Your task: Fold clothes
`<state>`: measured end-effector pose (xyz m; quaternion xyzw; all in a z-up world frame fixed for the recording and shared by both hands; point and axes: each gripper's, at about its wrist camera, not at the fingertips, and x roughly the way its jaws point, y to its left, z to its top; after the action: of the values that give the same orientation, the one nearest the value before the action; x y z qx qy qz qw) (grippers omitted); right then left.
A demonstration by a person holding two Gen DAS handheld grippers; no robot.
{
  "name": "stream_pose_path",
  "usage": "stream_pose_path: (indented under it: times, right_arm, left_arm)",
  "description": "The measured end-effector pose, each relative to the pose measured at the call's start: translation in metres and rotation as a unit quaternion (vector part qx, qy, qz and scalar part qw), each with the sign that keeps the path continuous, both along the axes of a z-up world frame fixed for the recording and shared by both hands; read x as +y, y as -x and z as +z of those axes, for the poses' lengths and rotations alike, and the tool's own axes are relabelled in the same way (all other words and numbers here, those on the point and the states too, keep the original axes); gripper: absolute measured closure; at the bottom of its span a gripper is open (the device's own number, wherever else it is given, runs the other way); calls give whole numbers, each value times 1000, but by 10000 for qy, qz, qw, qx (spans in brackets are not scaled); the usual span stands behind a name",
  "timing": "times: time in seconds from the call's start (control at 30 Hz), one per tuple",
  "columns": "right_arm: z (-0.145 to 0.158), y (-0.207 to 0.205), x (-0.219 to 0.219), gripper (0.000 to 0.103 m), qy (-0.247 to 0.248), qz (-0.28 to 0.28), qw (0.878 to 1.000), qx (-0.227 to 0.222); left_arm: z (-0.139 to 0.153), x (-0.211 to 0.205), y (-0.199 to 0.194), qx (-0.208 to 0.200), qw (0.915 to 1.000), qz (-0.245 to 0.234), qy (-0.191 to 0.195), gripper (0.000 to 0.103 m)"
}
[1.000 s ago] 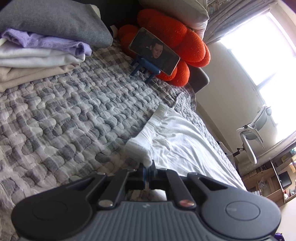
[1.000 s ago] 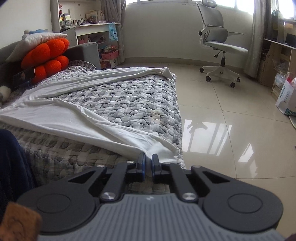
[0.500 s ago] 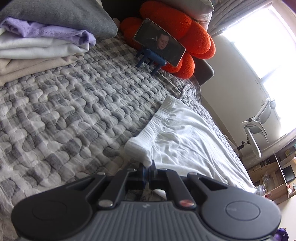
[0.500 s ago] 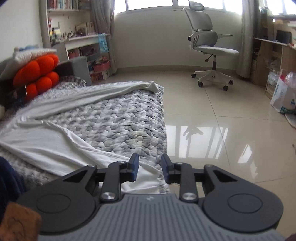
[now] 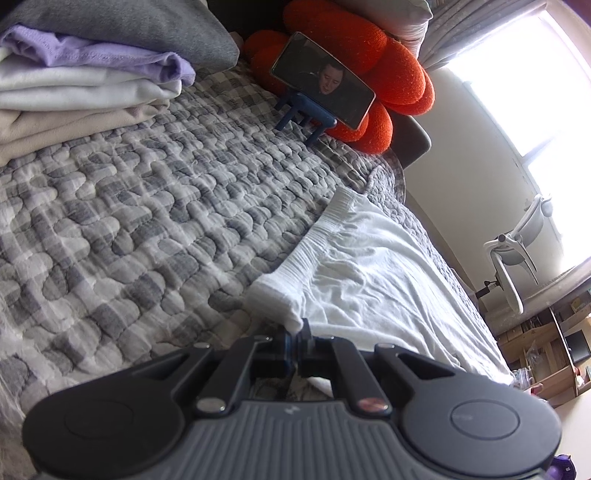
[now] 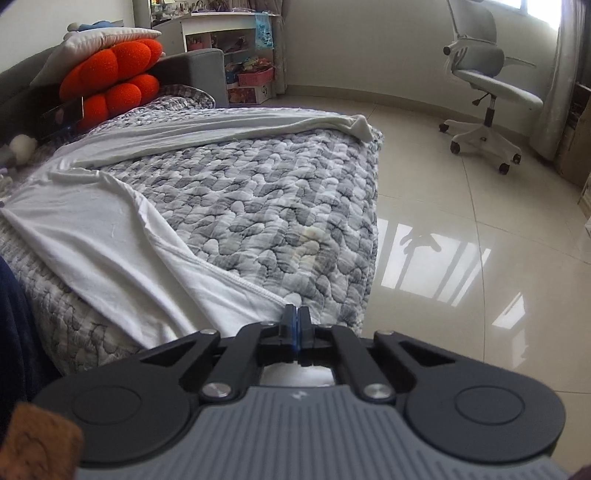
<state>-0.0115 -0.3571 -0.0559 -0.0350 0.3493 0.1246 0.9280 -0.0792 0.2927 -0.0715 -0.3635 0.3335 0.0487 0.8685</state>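
White trousers (image 5: pixel 369 280) lie spread on the grey quilted bed (image 5: pixel 147 221). My left gripper (image 5: pixel 295 332) is shut on the near corner of the ribbed waistband (image 5: pixel 295 273), and a tuft of white cloth sticks up between its fingers. In the right wrist view both legs run along the bed: the near leg (image 6: pixel 110 236) by the bed's edge, the far leg (image 6: pixel 221 129) toward the foot. My right gripper (image 6: pixel 295 317) is shut at the corner of the near leg's hem (image 6: pixel 240 284). The hem ends against its left finger, and no cloth shows between the pads.
Folded clothes (image 5: pixel 81 88) are stacked at the far left under a grey pillow (image 5: pixel 122 26). A phone on a blue stand (image 5: pixel 321 81) leans on an orange cushion (image 5: pixel 369 48). Beyond the bed lie a glossy tiled floor (image 6: pixel 461 221) and an office chair (image 6: pixel 487 81).
My right gripper opened over the hem corner, moved along the bed's edge, and has shut again. The left gripper stays shut on the waistband and has barely moved.
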Motion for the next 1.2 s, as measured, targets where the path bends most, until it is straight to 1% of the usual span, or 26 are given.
stream_pose_path:
  times: [0.03,0.1,0.17,0.2,0.3,0.37,0.47,0.5,0.53,0.6,0.63,0.73,0.8,0.83,0.87,0.9,0.93,1.0,1.07,1.1,1.2]
  right_arm:
    - [3,0,1,103,54,-47,9999,-81]
    - [10,0,-4,103,72,-320,9989,-344]
    - [13,-6,-5,103,280,-604,9965,-505]
    - [12,-8,-6,103,354,-708,9954,-546]
    - [9,-11,-6,102,127,-555,9976,-382]
    - [7,-12,-7,92,-28,-444,9986,-274]
    - [11,-3,2,82,-341,-39,9993,-156]
    - [14,-1,6,70,-429,69,9989,-168]
    - [17,1,10,60,-518,176,9983,-181]
    - [22,6,19,57,-684,395,9967,-202]
    - [23,5,26,57,-651,538,9963,-174]
    - [19,-3,51,56,-224,930,9954,-74]
    - [12,-11,60,56,52,962,9953,16]
    - [7,-16,62,59,144,895,9959,75]
    - [7,-18,60,63,54,837,9965,37]
    - [8,-20,58,94,-41,786,9969,42]
    - [10,-20,59,98,-16,709,9975,-7]
    - [14,-15,62,99,168,588,9978,-259]
    - [16,-14,61,99,229,381,9981,-419]
    - [16,-15,60,99,243,249,9983,-461]
    - [7,-27,62,99,266,-19,9990,-360]
  left_arm:
    - [0,0,0,-6,10000,-4,-9,100]
    - [1,-1,0,-19,10000,-16,-31,100]
    - [2,-3,1,-34,10000,-31,-63,100]
    - [2,-4,2,-44,10000,-38,-73,100]
    - [1,-5,4,-32,9999,-42,-101,100]
    - [0,-2,5,-37,10000,-21,-79,99]
    - [-1,-1,4,-29,9999,-47,-88,99]
    - [-2,-2,3,-27,9999,-63,-101,99]
    - [-2,-3,3,-26,9999,-76,-125,99]
    - [-1,-6,2,-36,9998,-88,-163,99]
    - [-1,-7,1,-42,9998,-92,-169,99]
    - [1,-10,1,-49,9998,-84,-179,99]
    - [2,-10,2,-39,9998,-33,-179,99]
    - [2,-9,3,-36,9998,-10,-185,99]
    - [3,-9,5,-39,9998,8,-203,99]
    - [3,-9,6,-53,9997,11,-220,99]
    - [4,-9,7,-77,9997,9,-233,99]
    - [6,-9,8,-132,9996,-5,-259,99]
    - [7,-11,8,-180,9993,-43,-323,99]
    - [6,-12,8,-185,9992,-63,-356,99]
    - [2,-15,5,-133,9992,-92,-372,99]
